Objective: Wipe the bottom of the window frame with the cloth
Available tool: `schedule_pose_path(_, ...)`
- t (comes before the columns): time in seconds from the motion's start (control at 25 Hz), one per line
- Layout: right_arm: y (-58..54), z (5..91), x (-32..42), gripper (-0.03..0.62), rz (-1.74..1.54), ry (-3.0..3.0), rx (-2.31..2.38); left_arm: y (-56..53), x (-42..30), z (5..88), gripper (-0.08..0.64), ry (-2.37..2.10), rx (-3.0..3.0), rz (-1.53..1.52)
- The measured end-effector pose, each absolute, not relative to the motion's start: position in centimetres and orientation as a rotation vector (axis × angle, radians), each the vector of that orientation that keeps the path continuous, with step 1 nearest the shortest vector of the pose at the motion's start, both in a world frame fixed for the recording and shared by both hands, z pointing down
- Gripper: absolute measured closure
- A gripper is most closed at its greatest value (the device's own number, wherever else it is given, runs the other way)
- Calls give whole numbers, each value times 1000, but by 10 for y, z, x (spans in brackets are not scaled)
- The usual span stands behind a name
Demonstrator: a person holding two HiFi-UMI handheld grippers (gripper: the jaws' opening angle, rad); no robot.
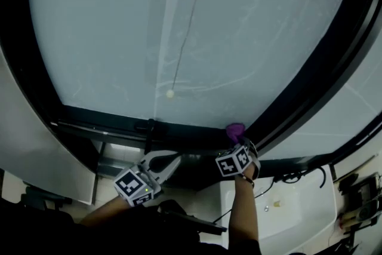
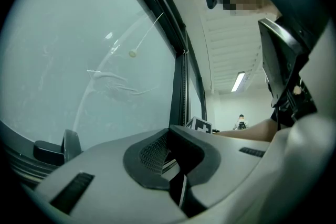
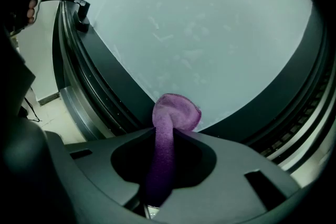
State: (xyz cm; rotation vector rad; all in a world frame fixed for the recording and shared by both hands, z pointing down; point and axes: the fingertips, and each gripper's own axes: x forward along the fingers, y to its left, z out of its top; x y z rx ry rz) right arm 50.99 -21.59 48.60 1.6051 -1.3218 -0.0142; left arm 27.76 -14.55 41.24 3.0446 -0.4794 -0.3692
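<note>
A purple cloth [image 1: 234,130] is pressed against the dark bottom rail of the window frame [image 1: 119,119], near the lower right corner of the pane. My right gripper [image 1: 240,147] is shut on the cloth. In the right gripper view the cloth [image 3: 176,113] bulges out past the right gripper [image 3: 169,138] and touches the window frame [image 3: 121,97] where it meets the glass. My left gripper [image 1: 172,160] hangs lower and to the left, below the rail and apart from it. In its own view the left gripper [image 2: 170,138] has its jaws together and holds nothing.
A blind cord with a small bead [image 1: 170,93] hangs in front of the frosted glass [image 1: 179,27]. A dark latch [image 1: 150,126] sits on the rail to the left of the cloth. Below right stands a white surface [image 1: 298,200] with cables. A thick dark mullion [image 1: 322,68] runs up on the right.
</note>
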Motion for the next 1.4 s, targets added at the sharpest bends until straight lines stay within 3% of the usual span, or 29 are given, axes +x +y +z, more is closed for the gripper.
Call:
schedule_pose_path(0.68,-221,490,474,525,-38,-1493,1514,-118,265,398,568,-745,3016,-301)
schedule_pose_path(1.4,-232,489,414,525,30,-1417,1516,-138,187,389,568,-643,3019,-391)
